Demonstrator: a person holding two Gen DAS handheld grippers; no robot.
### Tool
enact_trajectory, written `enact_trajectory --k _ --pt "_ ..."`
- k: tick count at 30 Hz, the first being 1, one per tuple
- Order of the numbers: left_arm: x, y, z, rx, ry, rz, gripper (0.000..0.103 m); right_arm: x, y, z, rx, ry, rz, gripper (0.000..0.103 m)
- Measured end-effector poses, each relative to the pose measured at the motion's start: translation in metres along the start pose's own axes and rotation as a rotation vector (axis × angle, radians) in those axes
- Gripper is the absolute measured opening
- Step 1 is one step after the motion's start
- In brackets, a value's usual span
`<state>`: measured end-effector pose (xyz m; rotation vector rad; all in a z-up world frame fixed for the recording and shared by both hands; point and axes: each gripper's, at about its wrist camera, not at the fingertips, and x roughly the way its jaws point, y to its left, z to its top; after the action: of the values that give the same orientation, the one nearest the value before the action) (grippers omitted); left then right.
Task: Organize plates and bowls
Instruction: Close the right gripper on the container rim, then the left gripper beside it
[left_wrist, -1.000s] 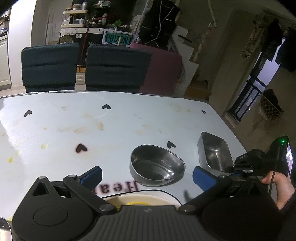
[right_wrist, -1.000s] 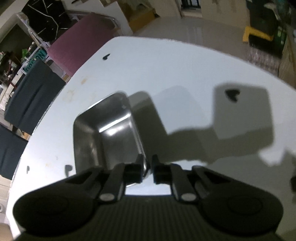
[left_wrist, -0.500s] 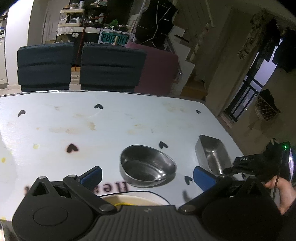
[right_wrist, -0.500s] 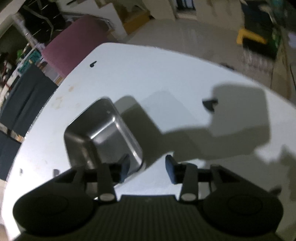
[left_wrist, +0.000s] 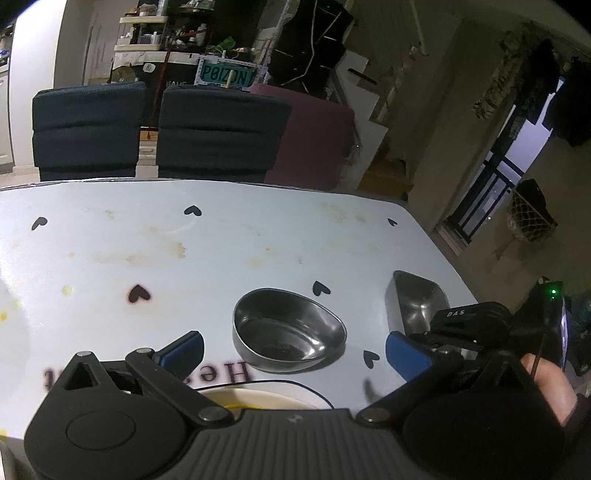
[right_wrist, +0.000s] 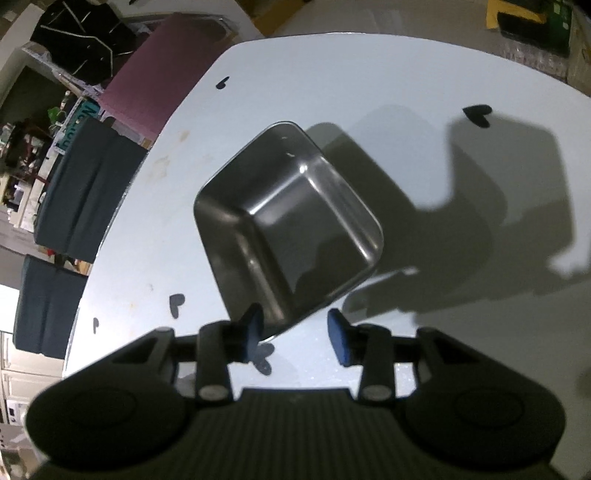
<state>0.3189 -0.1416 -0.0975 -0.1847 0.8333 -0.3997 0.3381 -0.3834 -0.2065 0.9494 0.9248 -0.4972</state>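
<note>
A round steel bowl (left_wrist: 288, 330) sits on the white table (left_wrist: 221, 251), just ahead of my open, empty left gripper (left_wrist: 295, 350). A rectangular steel dish (left_wrist: 417, 299) stands to its right near the table's right edge; it fills the right wrist view (right_wrist: 291, 225). My right gripper (right_wrist: 295, 336) is open and empty, hovering just behind the dish's near corner; it also shows in the left wrist view (left_wrist: 469, 321). A cream plate rim (left_wrist: 258, 398) lies under my left gripper, mostly hidden.
Two dark blue chairs (left_wrist: 155, 129) and a maroon chair (left_wrist: 314, 136) stand along the table's far side. The table's right edge (left_wrist: 443, 258) runs close to the dish. Black hearts and printed letters (left_wrist: 225, 373) mark the tabletop.
My right gripper let go of the rectangular dish's rim, opened and drew back a little. The left gripper stayed open and barely shifted.
</note>
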Motion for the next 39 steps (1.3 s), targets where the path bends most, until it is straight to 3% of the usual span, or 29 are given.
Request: enact_trajectory --k 10,14,17,26,35,39 --pt "0.002 -0.014 -0.001 0.025 -0.001 -0.009 0.103 -0.015 -0.009 0.007 -0.101 -0.005 -0.053 0.008" --pt "0.008 -0.026 -0.005 0.022 0.007 -0.052 0.103 -0.017 -0.014 0.012 -0.203 -0.025 -0.091 0.004" --pt "0.015 -0.036 -0.007 -0.001 0.022 -0.121 0.1 -0.021 -0.016 0.013 -0.353 -0.013 -0.122 0.002" --pt "0.06 -0.074 -0.022 0.011 0.156 -0.22 0.06 -0.032 -0.036 0.016 -0.559 0.041 -0.136 0.002" --pt "0.108 -0.085 -0.037 -0.029 0.267 -0.209 0.04 -0.03 -0.036 0.018 -0.643 0.092 -0.093 0.004" --pt "0.116 -0.088 -0.042 -0.012 0.292 -0.193 0.028 -0.03 -0.038 0.014 -0.649 0.093 -0.059 0.01"
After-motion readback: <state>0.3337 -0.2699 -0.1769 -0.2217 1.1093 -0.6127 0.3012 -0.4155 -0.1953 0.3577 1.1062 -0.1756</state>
